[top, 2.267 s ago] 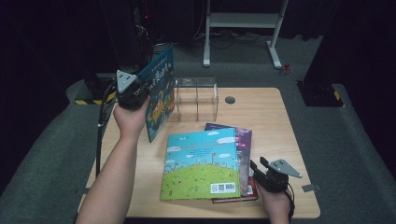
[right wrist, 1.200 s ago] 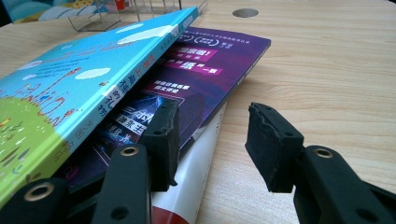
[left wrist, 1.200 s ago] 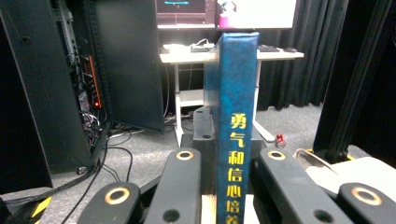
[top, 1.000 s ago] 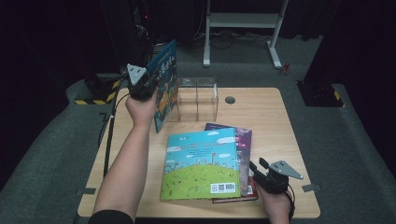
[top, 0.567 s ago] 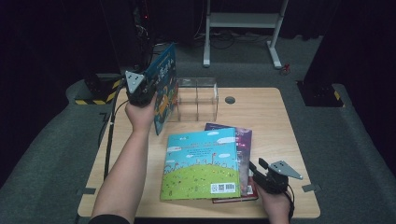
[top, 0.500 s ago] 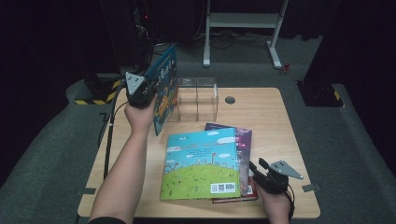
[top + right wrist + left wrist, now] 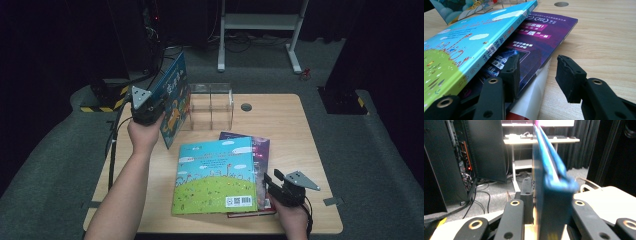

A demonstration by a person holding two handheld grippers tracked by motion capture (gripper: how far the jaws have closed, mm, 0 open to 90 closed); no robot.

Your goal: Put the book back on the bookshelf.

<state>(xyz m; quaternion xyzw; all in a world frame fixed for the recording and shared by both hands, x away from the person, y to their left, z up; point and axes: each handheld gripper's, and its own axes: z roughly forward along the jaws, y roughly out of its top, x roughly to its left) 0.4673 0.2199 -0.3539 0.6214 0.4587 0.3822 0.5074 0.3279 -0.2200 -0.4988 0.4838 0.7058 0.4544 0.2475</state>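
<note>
Holding the blue book [image 7: 174,100] upright in my clenched left gripper [image 7: 145,107], I see the clear rack [image 7: 211,106] just beside it, rightward; right gripper [image 7: 280,187] rests released.

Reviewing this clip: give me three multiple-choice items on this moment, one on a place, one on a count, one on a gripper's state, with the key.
1. Where is the clear rack?
A. at the table's far side, beside the raised book
B. on the stacked books
C. on the floor

2. How many books lie flat on the table?
A. none
B. two
C. four

3. What is the left gripper doing?
A. hanging open
B. shut on a blue book
C. gripping the rack

Key: 1 A, the rack stands at the far edge next to the raised book. 2 B, the green-and-blue book lies on the purple book. 3 B, the left gripper view shows both jaws pressed against the book's edge.
</note>
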